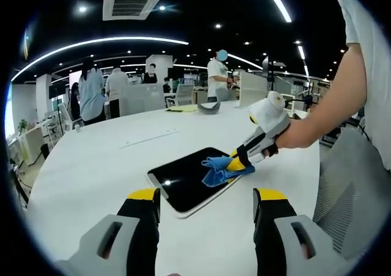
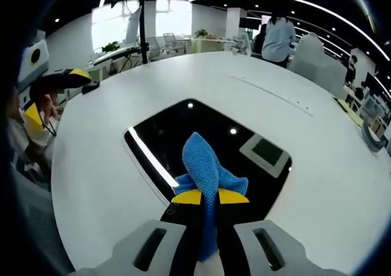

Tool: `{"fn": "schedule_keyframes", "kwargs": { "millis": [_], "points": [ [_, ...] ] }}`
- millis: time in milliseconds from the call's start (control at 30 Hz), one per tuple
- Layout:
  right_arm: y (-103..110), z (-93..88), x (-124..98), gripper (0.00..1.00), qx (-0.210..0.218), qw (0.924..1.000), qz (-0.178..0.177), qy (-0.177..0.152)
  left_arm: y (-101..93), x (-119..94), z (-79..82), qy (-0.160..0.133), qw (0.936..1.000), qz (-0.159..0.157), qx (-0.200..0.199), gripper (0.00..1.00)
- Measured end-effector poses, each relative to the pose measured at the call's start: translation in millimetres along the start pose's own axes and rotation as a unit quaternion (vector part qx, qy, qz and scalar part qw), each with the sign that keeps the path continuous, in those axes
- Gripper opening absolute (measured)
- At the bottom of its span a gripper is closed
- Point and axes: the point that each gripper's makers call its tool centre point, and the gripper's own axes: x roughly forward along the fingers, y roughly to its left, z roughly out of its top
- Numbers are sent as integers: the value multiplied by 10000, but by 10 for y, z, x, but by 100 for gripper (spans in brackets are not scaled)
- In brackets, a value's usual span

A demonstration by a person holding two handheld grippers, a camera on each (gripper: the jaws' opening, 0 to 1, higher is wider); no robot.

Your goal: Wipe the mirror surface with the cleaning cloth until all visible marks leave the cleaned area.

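Mirror point(image 1: 186, 179) lying flat near the table point(image 1: 91, 166) edge, no writing legible on it. Right gripper point(image 2: 209, 198) clamps the blue cloth point(image 2: 206, 169) over the mirror's near edge; left gripper point(image 1: 206, 198) stands wide, apart from the mirror.

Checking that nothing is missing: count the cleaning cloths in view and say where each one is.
1. The blue cleaning cloth is pinched in the right gripper and rests on the mirror near its edge. None other shows on the white table.
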Motion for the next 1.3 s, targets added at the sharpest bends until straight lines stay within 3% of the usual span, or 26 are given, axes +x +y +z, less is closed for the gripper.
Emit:
{"fn": "schedule_keyframes", "kwargs": {
  "millis": [1300],
  "points": [
    [281,-75,-102,2,-39,9998,178,22,-20,13,-44,27,10000,-48,-3,60]
  ]
}}
